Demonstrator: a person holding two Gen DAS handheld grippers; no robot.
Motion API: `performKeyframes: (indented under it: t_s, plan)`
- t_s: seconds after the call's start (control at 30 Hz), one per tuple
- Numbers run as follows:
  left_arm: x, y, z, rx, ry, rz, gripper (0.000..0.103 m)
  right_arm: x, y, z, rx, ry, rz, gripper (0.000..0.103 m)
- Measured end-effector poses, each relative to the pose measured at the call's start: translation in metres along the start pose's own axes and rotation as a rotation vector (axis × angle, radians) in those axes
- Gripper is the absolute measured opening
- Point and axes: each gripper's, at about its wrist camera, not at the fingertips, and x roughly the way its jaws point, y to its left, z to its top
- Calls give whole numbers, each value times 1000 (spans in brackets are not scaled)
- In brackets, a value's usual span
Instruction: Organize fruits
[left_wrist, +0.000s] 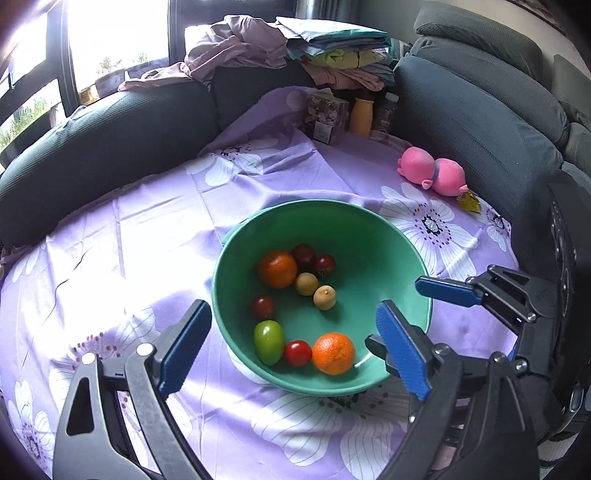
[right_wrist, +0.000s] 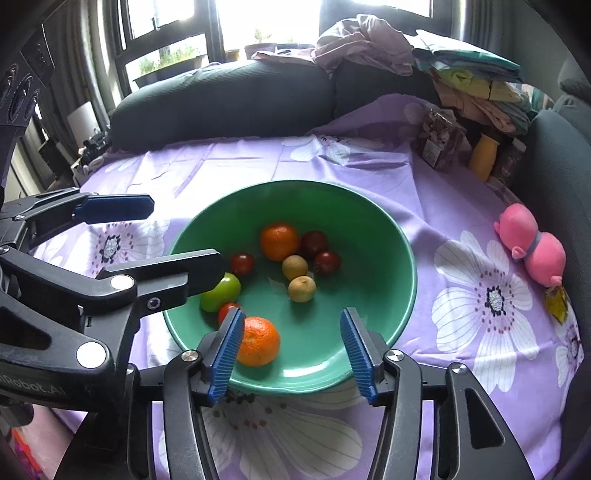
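A: Left wrist view first. What stands around the green bowl (left_wrist: 369, 236)?

B: The bowl sits on a tabletop (left_wrist: 129, 258) covered with a lilac cloth printed with large white flowers. Dark grey sofa cushions (left_wrist: 110, 140) curve behind it. A pile of folded clothes (left_wrist: 332, 48) lies on the sofa back. Near the far edge stand a clear packet of dried petals (left_wrist: 327, 114), a yellow bottle (left_wrist: 361, 116) and a dark jar (left_wrist: 386, 112). A pink plush toy (left_wrist: 432, 175) lies to the right, well apart from the bowl.

A: Does something block the fruits?

B: In the right wrist view, one finger of the left hand-held gripper (right_wrist: 184, 240) passes over the bowl rim and covers part of the green fruit (right_wrist: 225, 291).

A: How do the fruits look?

B: All are inside the bowl. Two oranges (left_wrist: 277, 269) with dimpled skin, one far and one against the near wall. Four small dark red tomatoes (left_wrist: 324, 264), glossy. One brighter red tomato (left_wrist: 297, 352) between the green fruit and the near orange. Two round tan fruits (left_wrist: 324, 297) with matte skin, touching each other.

A: And the grippers?

B: The left hand-held gripper is spread wide, one blue ribbed pad outside the bowl, one above the rim, nothing between. The right hand-held gripper (right_wrist: 291, 347) is also spread, above the near rim, holding nothing; the near orange lies just beside its left pad.
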Motion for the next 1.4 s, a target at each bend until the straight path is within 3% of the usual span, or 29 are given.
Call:
performKeyframes:
  t_s: [0.1,0.2,0.43,0.57,0.7,1.4]
  plan:
    - [-7,0,0,9,-1,28,95,-6,2,1,-14,-11,4,80]
    - [-10,6,0,-22,12,34,99,-9,3,2,-23,-8,17,87]
    - [-6,6,-1,-43,100,86,102,-16,5,3,-26,-26,-3,87]
    - [-5,5,0,-35,96,90,102,-18,4,4,-31,-29,-9,87]
    - [-2,3,5,-14,92,155,102,-19,2,6,-35,-33,-16,87]
    - [7,-3,16,-20,74,181,102,-15,-12,10,4,-37,-20,87]
